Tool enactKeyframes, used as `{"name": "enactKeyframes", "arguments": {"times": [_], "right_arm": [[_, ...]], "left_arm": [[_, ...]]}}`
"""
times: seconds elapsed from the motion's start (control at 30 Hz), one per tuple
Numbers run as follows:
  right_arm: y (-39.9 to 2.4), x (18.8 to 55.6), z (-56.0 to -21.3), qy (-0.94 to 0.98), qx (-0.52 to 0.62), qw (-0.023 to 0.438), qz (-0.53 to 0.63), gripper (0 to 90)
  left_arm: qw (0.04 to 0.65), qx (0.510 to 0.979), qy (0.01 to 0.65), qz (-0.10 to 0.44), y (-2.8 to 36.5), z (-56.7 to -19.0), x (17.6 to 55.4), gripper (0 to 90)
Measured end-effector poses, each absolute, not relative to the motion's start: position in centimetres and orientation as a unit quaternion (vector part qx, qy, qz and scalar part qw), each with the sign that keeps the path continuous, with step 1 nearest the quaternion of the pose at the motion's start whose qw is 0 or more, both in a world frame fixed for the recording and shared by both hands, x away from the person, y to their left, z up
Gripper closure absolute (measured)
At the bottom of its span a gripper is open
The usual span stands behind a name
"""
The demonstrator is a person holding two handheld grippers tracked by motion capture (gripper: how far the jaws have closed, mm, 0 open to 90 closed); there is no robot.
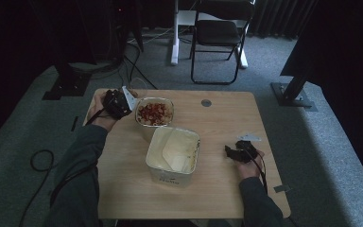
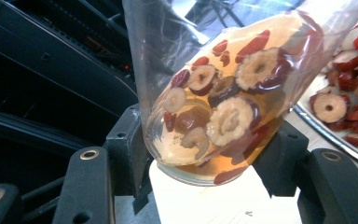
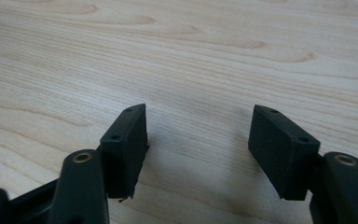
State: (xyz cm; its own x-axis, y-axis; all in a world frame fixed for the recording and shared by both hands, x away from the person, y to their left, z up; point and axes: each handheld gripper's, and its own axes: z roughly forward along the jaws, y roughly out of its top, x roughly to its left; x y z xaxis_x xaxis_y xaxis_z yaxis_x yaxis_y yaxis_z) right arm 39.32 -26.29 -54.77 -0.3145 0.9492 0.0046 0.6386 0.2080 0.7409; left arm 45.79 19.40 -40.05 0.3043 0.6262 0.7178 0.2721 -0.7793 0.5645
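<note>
- Clearly the work in hand was emptying a clear bag of sliced dried fruit (image 2: 223, 107) into the shallow dish (image 1: 169, 105) at the far left of the table (image 1: 217, 189); the left gripper (image 1: 118, 103) held that bag just left of the dish, its jaws set fairly wide yet pressed on the bag's rounded lower end.
- From the left gripper view the bag's long axis ran up and away from the jaws, tilted toward the dish (image 2: 326, 135); red and pale slices lay packed against the plastic, and more slices already lay in the dish just beside it.
- So the relation that mattered: the dish lay immediately right of the left gripper, touching or nearly touching the bag's side, though the dim high view made it hard to say which; any further tipping would have to go rightward along that axis.
- A cream square tub (image 1: 173, 156) stood just nearer the person than the dish, open and apparently holding only a pale liner.
- The right gripper (image 1: 236, 152) rested low over bare wood well to the right of the dish, beyond the tub; its jaws stood apart with nothing between them, as the right gripper view (image 3: 198, 140) showed.
- By my judgement the left hand was far the nearer to the dish and bag; the right had no part in the pour.
</note>
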Motion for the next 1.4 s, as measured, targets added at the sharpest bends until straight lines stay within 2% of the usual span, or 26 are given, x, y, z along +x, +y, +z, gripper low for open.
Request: {"name": "enactKeyframes", "arguments": {"times": [0.5,0.87,1.4], "right_arm": [[-25.9,39.1,-54.9,0.747,0.526,0.231,0.335,29.9],[-25.8,39.0,-54.9,0.747,0.526,0.230,0.335,29.9],[-25.8,39.0,-54.9,0.748,0.526,0.230,0.335,29.9]], "left_arm": [[0.121,0.798,0.251,0.535,18.9,-39.3,46.4,42.7],[0.052,0.804,0.206,0.555,18.5,-39.0,46.7,42.7],[-0.011,0.798,0.153,0.583,17.9,-38.8,46.5,42.7]]}}
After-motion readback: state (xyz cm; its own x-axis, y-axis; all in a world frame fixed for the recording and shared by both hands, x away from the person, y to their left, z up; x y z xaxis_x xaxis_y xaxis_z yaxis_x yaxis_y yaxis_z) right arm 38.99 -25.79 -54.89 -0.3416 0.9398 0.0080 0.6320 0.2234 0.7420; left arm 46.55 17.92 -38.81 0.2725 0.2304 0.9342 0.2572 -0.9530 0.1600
